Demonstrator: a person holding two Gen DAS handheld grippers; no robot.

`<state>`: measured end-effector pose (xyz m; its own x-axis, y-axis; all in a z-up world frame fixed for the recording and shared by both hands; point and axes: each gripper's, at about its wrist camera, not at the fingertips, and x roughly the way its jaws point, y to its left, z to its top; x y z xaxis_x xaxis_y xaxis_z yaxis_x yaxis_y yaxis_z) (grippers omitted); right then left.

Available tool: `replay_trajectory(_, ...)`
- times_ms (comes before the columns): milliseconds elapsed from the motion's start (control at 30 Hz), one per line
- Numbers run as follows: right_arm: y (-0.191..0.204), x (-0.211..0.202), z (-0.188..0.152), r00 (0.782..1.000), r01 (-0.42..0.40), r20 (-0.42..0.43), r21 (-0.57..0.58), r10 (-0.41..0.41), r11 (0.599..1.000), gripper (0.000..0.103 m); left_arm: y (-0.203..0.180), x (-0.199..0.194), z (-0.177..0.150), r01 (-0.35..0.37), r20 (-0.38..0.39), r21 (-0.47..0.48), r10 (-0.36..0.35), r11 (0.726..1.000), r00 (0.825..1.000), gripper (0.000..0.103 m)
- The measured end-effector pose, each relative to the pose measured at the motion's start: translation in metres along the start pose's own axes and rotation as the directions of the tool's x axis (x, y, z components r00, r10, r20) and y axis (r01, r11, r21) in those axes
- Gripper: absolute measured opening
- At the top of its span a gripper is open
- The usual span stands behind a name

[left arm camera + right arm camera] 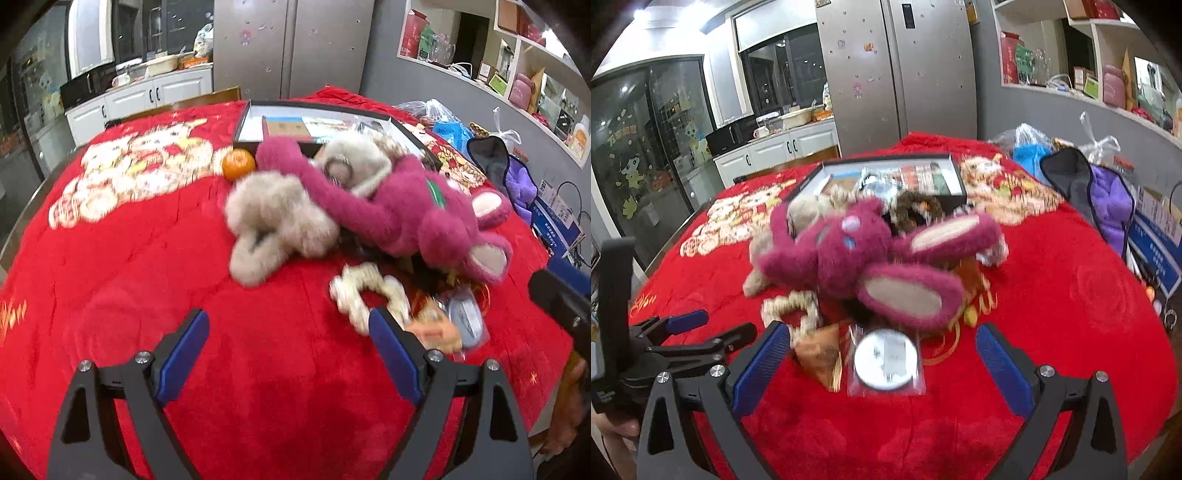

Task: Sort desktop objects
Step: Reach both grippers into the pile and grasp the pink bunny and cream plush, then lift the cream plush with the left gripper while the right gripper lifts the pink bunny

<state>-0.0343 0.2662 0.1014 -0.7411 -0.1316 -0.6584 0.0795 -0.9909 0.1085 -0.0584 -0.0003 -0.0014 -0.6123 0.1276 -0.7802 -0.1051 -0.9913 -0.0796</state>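
A magenta plush bear [402,210] sprawls at the frame's centre right, over beige fluffy slippers [273,221], touching them. Behind it, at upper centre, an open black box [255,118] holds flat packets and cards; an orange [238,164] sits just beside the box's near left corner. Both the left tongs [288,354] and right tongs [879,365] are spread wide, empty, low in their frames. A round silver disc in a clear packet [886,360] lies between the right fingers. A red blanket [147,277] covers the desk; a steel fridge [897,66] stands behind.
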Motion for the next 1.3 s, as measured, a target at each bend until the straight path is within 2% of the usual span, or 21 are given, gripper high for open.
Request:
replay_trajectory(133, 0.005, 0.011, 0.025, 1.0, -0.013, 0.011, -0.011, 0.013, 1.0, 0.103, 0.004, 0.009, 0.023, -0.008, 0.009, 0.007, 0.008, 1.0, 1.0, 0.089)
replay_trajectory(233, 0.008, 0.029, 0.042, 0.999, -0.048, -0.012, -0.006, 0.048, 0.999, 0.103, 0.004, 0.027, 0.038, 0.013, -0.022, 0.031, -0.012, 0.999, 1.0, 0.089)
replay_trajectory(433, 0.016, 0.077, 0.061, 0.989, -0.103, -0.107, 0.011, 0.103, 0.995, 0.103, 0.0, 0.067, 0.05, 0.034, -0.086, 0.07, -0.028, 0.997, 0.996, 0.089)
replay_trajectory(600, 0.022, 0.108, 0.058, 0.978, -0.114, -0.174, 0.017, 0.115, 0.993, 0.103, -0.002, 0.089, 0.056, 0.013, -0.09, 0.104, -0.004, 0.994, 0.996, 0.089)
replay_trajectory(700, 0.022, 0.117, 0.059, 0.978, -0.104, -0.179, 0.016, 0.105, 0.994, 0.103, 0.002, 0.099, 0.059, 0.022, -0.099, 0.091, -0.013, 0.996, 0.995, 0.089)
replay_trajectory(833, 0.024, 0.123, 0.059, 0.981, -0.094, -0.17, -0.004, 0.092, 0.996, 0.103, 0.01, 0.104, 0.06, 0.034, -0.073, 0.038, -0.031, 0.999, 0.997, 0.089)
replay_trajectory(1133, 0.028, 0.124, 0.056, 0.99, -0.066, -0.129, -0.039, 0.061, 0.997, 0.103, 0.009, 0.103, 0.057, 0.023, -0.056, 0.063, -0.02, 0.998, 0.998, 0.089)
replay_trajectory(1200, 0.029, 0.124, 0.056, 0.991, -0.061, -0.124, -0.044, 0.055, 0.997, 0.103, 0.01, 0.102, 0.056, 0.029, -0.051, 0.059, -0.026, 0.998, 0.998, 0.086)
replay_trajectory(1233, 0.029, 0.124, 0.056, 0.991, -0.061, -0.12, -0.042, 0.055, 0.997, 0.103, 0.01, 0.101, 0.056, 0.031, -0.049, 0.061, -0.028, 0.998, 0.998, 0.078)
replay_trajectory(1267, 0.028, 0.123, 0.055, 0.992, -0.062, -0.115, -0.039, 0.057, 0.997, 0.103, 0.009, 0.099, 0.055, 0.026, -0.045, 0.066, -0.023, 0.997, 0.999, 0.063)
replay_trajectory(1300, 0.028, 0.122, 0.055, 0.992, -0.063, -0.111, -0.037, 0.059, 0.997, 0.103, 0.008, 0.097, 0.055, 0.025, -0.046, 0.075, -0.022, 0.997, 0.999, 0.056)
